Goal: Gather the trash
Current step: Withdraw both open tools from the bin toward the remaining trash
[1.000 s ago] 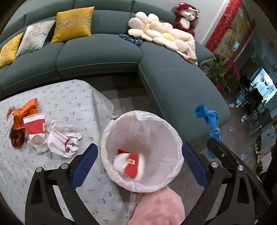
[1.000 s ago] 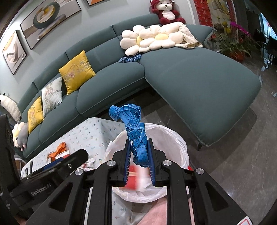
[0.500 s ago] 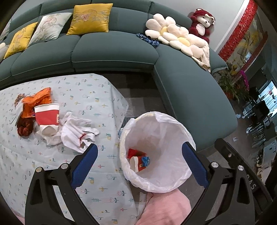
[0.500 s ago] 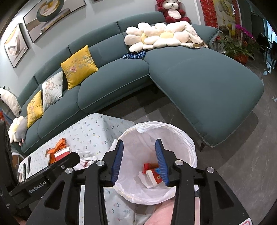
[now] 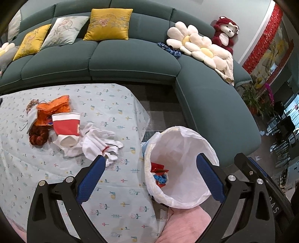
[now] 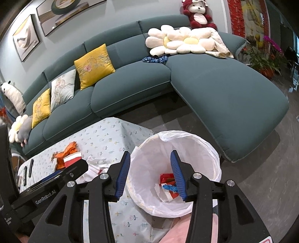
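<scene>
Trash still on the bench [image 5: 115, 104]: a red-and-white paper cup [image 5: 66, 129] lying on its side, crumpled orange wrapping [image 5: 53, 110] behind it, a dark red scrunched piece [image 5: 38, 137] at its left, and white gloves [image 5: 99, 140] touching the cup's right side. All sit in one loose pile on the floral cloth, well apart from the bin.

Bin [image 6: 196, 147] — lined with a white plastic bag, standing on the floor just beside the bench corner. Inside, at the bottom: red-and-white paper scraps [image 6: 167, 178] and a blue strip [image 6: 171, 187] lying on top of them.

Right gripper [image 6: 151, 175] — hangs over the bin mouth, pointing down into it. Its jaws have just been opening; nothing is between the blue pads now, and the blue strip lies below them in the bag.

Left gripper [image 5: 148, 176] — jaws spread wide, empty. One pad sits over the bench cloth near the gloves, the other over the bin's far side; the bin rim shows between them.

Background: teal sectional sofa [image 6: 224, 84] with yellow cushions [image 6: 94, 65], flower-shaped pillows [image 6: 179, 42], a red-and-white plush bear [image 6: 198, 15]. Pink fabric [image 5: 186, 224] at the lower edge of both views, under the bin.
</scene>
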`<state>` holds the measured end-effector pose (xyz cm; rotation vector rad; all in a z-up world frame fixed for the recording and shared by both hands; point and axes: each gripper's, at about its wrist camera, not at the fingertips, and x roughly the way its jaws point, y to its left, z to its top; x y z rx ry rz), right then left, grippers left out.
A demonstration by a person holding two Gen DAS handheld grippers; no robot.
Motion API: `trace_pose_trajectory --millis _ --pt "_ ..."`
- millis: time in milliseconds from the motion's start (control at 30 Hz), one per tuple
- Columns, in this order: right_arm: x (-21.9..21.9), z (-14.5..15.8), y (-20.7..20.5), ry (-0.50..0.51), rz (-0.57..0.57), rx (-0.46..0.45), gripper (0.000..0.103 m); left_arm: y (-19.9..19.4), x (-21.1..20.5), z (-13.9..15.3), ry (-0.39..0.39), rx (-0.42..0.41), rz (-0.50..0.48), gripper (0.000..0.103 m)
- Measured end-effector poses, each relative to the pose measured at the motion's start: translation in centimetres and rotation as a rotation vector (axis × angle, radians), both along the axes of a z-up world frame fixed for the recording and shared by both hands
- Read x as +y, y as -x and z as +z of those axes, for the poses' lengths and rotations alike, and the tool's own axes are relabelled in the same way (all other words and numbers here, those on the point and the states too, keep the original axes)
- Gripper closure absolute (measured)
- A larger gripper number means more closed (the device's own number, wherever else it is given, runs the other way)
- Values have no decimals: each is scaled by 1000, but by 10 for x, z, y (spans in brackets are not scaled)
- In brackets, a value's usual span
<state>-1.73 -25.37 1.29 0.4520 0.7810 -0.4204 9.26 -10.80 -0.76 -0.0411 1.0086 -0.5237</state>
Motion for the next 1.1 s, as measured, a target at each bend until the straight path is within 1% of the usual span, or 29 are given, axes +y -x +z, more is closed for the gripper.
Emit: trace_pose_trajectory --millis 200,267,300,500,833,933,1100 --pt "15 3 -5 16 25 8 57 -3 20 2 -2 -10 40 10" --pt "19 4 -6 20 31 11 52 -4 28 2 -4 -14 55 10" --pt "21 5 -7 23 32 10 51 -5 32 2 -6 -15 63 10" --pt "38 8 -14 37 63 18 50 -7 55 1 -38 -40 112 10" --pt "68 4 -27 49 121 43 49 -15 100 -6 -69 -52 190 10" --pt "79 2 -32 56 137 50 45 -18 115 -11 -80 -48 219 10" --pt "96 -5 -41 63 177 72 45 -24 139 -20 -88 -29 271 10"
